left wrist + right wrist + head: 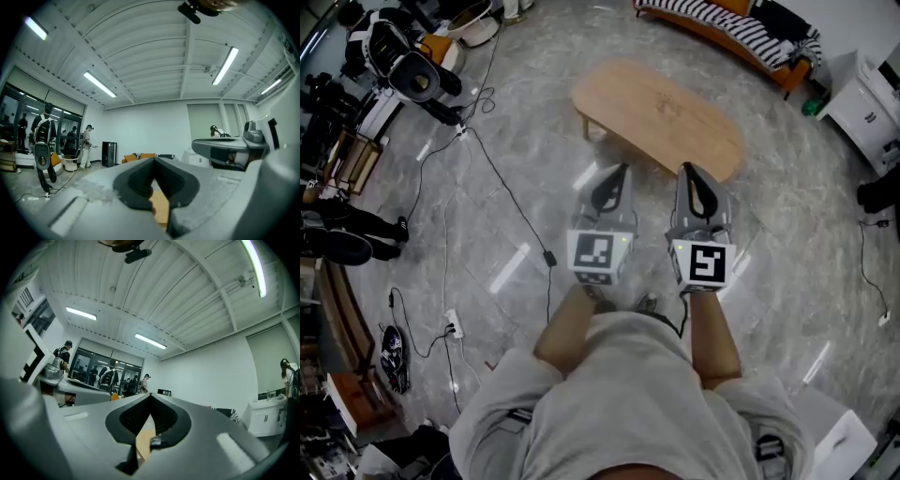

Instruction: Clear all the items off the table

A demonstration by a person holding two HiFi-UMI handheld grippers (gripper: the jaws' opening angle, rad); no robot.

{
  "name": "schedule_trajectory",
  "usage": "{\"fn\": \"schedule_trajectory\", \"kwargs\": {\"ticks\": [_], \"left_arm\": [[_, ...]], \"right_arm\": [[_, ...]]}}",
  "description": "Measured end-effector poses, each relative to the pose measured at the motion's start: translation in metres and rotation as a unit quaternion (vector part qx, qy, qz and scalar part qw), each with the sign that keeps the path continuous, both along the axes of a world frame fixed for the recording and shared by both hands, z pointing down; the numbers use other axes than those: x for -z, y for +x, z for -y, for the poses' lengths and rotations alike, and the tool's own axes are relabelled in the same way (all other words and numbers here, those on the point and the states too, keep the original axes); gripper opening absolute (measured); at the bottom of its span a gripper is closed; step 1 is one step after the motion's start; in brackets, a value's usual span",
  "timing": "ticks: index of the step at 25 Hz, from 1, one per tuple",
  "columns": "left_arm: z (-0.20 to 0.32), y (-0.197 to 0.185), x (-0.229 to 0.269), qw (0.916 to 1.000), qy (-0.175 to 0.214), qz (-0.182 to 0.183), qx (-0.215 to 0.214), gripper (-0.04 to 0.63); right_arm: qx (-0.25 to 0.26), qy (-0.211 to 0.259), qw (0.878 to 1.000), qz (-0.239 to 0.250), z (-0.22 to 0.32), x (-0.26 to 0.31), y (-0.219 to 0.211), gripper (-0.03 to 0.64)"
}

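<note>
A low oval wooden table (661,112) stands on the grey floor ahead of me, and its top carries nothing that I can see. My left gripper (619,171) and right gripper (687,169) hang side by side just short of the table's near edge, tips pointing at it. Both are shut with nothing in them. In the left gripper view the jaws (153,159) meet at the tip, with a strip of the table (161,206) showing through the gap below. The right gripper (150,394) looks the same, with the table (143,441) behind it.
Black cables (502,187) and a power strip (455,323) trail over the floor at left, near camera gear (403,66). A sofa with a striped blanket (727,23) stands behind the table and a white cabinet (867,108) at far right. People (86,145) stand far off.
</note>
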State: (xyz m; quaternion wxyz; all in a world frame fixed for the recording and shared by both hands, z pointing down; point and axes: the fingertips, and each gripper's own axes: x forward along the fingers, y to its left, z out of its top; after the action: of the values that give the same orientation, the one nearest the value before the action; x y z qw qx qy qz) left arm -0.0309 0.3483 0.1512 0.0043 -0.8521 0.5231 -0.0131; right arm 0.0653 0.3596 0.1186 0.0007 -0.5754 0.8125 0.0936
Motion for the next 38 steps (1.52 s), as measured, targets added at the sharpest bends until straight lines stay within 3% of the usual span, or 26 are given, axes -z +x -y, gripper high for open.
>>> {"fn": "schedule_trajectory", "kwargs": {"ticks": [13,38], "left_arm": [[0.014,0.011,-0.026,0.9992,-0.030,0.011,0.022,0.020],[0.158,0.003,-0.081,0.9955,-0.093,0.016,-0.008,0.020]], "right_arm": [[0.019,-0.018,0.999,0.022,0.019,-0.025,0.023,0.006],[-0.007,-0.076,0.997,0.022,0.161,-0.075,0.018,0.006]]}}
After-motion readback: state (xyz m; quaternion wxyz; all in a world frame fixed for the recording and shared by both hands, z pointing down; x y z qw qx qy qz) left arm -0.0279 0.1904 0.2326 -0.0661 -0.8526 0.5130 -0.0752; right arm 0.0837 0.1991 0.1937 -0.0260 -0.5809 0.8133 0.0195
